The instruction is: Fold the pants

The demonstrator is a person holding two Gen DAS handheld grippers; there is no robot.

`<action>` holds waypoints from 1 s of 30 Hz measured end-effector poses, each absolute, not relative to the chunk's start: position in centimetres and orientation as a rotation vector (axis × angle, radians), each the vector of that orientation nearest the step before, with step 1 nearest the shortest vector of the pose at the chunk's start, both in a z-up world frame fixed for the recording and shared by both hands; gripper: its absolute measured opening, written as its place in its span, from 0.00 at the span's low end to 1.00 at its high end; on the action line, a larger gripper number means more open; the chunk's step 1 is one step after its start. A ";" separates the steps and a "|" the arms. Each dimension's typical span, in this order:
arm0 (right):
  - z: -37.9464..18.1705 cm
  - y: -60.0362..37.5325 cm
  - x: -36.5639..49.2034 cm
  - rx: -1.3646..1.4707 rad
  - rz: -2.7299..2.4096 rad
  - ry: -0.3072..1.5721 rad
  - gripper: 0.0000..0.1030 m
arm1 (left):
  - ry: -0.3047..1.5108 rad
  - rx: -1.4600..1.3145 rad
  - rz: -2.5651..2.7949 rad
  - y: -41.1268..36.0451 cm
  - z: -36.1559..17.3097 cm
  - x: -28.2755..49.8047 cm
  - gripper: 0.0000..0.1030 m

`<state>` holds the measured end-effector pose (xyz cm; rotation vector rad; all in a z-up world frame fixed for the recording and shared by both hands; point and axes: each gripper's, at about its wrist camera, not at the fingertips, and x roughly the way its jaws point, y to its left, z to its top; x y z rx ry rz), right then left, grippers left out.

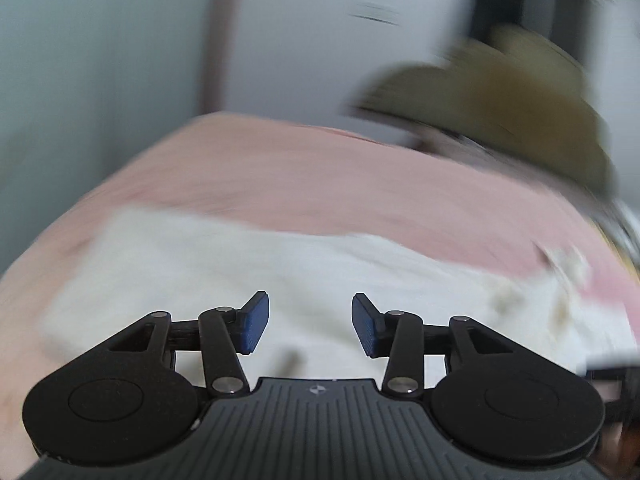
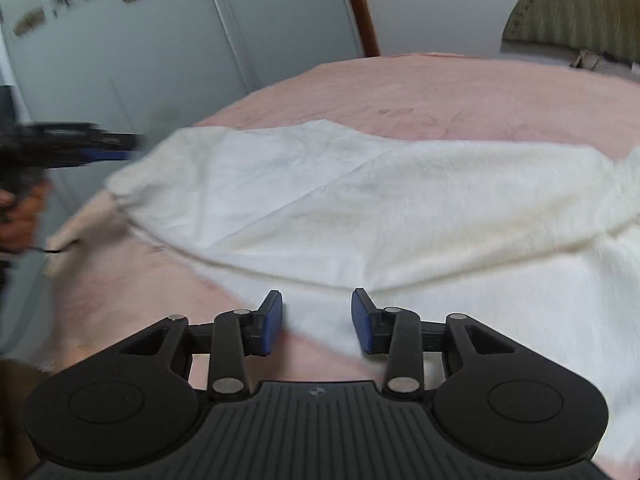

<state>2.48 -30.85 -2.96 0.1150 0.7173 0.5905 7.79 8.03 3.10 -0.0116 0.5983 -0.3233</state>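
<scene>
White fluffy pants point(image 2: 360, 208) lie spread across a pink bed cover point(image 2: 440, 88); one leg runs to the upper left and folds over itself. In the blurred left wrist view the pants point(image 1: 248, 264) fill the lower middle. My left gripper point(image 1: 310, 324) is open and empty above the white fabric; it also shows in the right wrist view point(image 2: 72, 144), held by a hand at the far left near the leg end. My right gripper point(image 2: 317, 322) is open, hovering over the near edge of the pants, with fabric between the fingers but not clamped.
Pale wardrobe doors point(image 2: 168, 40) stand beyond the bed's left side. An olive-green padded headboard point(image 2: 580, 12) and pillow are at the far right, blurred in the left wrist view point(image 1: 500, 108). The pink cover point(image 1: 320, 168) extends past the pants.
</scene>
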 end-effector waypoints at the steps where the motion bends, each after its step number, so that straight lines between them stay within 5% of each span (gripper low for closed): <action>1: -2.5 -32.1 1.9 0.132 0.566 0.696 0.36 | 0.597 0.036 -0.414 6.0 3.0 7.8 0.52; 6: -0.8 -41.9 -0.4 0.281 0.224 0.589 0.37 | 0.552 0.186 -0.765 -3.2 1.9 7.5 0.62; 12: -2.7 -51.4 -0.8 0.298 -0.140 0.623 0.39 | 0.537 0.335 -0.920 -10.7 -1.0 7.1 0.63; 14: -3.0 -54.0 -1.0 0.359 -0.209 0.579 0.45 | 0.545 0.373 -0.940 -12.0 -1.9 7.0 0.63; 16: -3.3 -56.7 -0.6 0.408 -0.258 0.540 0.69 | 0.540 0.416 -0.941 -13.4 -2.9 6.9 0.63; 20: -4.3 -60.4 2.0 0.414 -0.290 0.578 0.70 | 0.541 0.470 -0.917 -15.6 -4.5 7.4 0.63; 21: -4.6 -60.6 2.8 0.414 -0.257 0.581 0.68 | 0.545 0.470 -0.914 -16.2 -4.7 7.6 0.63; 24: -4.4 -60.6 4.1 0.377 -0.177 0.620 0.22 | 0.551 0.458 -0.910 -16.7 -5.0 8.0 0.63; 25: -4.3 -60.4 4.4 0.350 -0.169 0.622 0.15 | 0.546 0.457 -0.910 -16.8 -5.0 8.1 0.63; 30: -2.9 -59.6 4.1 0.239 -0.196 0.564 0.11 | 0.549 0.438 -0.923 -17.8 -5.1 8.7 0.62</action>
